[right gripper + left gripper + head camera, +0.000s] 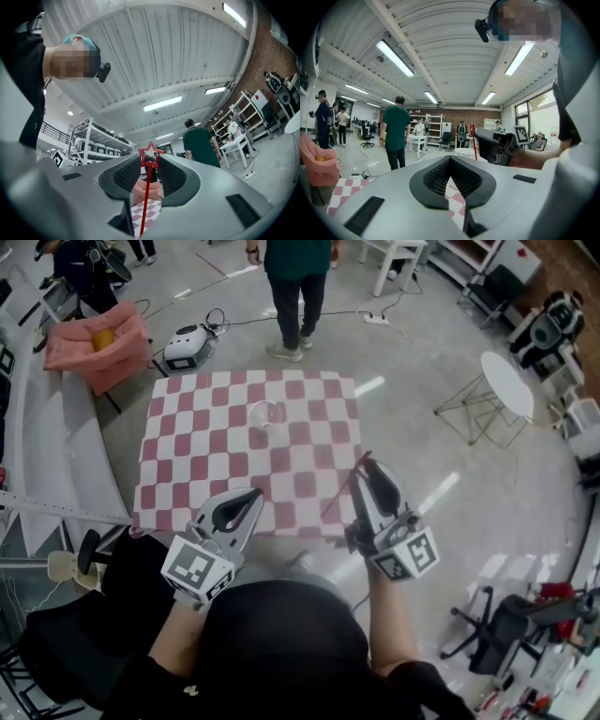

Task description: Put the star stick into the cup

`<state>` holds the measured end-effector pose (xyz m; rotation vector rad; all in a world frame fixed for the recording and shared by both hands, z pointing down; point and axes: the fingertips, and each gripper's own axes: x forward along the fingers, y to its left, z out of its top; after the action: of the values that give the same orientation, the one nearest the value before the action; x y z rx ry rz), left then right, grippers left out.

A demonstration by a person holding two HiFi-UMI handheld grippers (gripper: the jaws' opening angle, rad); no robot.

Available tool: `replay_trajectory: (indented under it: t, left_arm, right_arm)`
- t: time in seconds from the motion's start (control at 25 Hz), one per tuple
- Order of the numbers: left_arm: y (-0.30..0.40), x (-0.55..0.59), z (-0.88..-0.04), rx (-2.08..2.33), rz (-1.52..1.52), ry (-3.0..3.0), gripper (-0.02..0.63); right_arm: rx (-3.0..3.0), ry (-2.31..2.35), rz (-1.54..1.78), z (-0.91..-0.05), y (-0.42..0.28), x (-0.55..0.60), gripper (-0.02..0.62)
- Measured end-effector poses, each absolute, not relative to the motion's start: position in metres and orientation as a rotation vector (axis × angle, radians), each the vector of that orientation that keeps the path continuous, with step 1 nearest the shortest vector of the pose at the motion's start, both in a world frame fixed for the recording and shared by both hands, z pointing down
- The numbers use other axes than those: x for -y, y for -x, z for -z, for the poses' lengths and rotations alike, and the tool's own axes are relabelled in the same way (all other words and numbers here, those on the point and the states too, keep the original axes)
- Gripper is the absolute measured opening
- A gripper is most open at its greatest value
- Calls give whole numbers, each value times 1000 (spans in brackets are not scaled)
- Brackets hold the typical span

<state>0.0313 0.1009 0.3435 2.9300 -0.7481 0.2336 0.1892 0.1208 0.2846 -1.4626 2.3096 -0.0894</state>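
Left tool — jaws together, nothing between them. In the left gripper view only checked cloth shows through the cut-out in the pads. It hangs over the near edge of the surface, well apart from the cup, and takes no part in the work.

Cup: clear, upright on the checked cloth in the far half of the surface, mouth up. I can make out nothing inside it.

Star stick: thin and red, held in the air above the near right part of the cloth, tilted. It is not in the cup and not near it. In the right gripper view the star sits at the jaw tips and the shaft runs back down between the pads.

Right tool — clamped on the star stick, near the right front corner of the surface.

Step in hand, as I judge it: the pick is done and the carry to the cup is not yet made. The next move calls for bringing the right tool forward and left until it is over the cup. Then the plain end tips down and lowers into the mouth, and the jaws part. The cup looks light, so a sideways knock could topple it.
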Motion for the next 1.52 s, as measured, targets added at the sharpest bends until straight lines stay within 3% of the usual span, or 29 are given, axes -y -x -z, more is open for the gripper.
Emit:
replay_trajectory:
  t: [0.72,1.52]
  left_arm:
    - [23,17,-375,838,-272,-2811,41]
    - [72,84,-464,733,-435,-2668,41]
  right_arm:
    - [-2347,1437,67,-290,-154,38,124]
    - [-2325,1596,144,-372,-135,184,124]
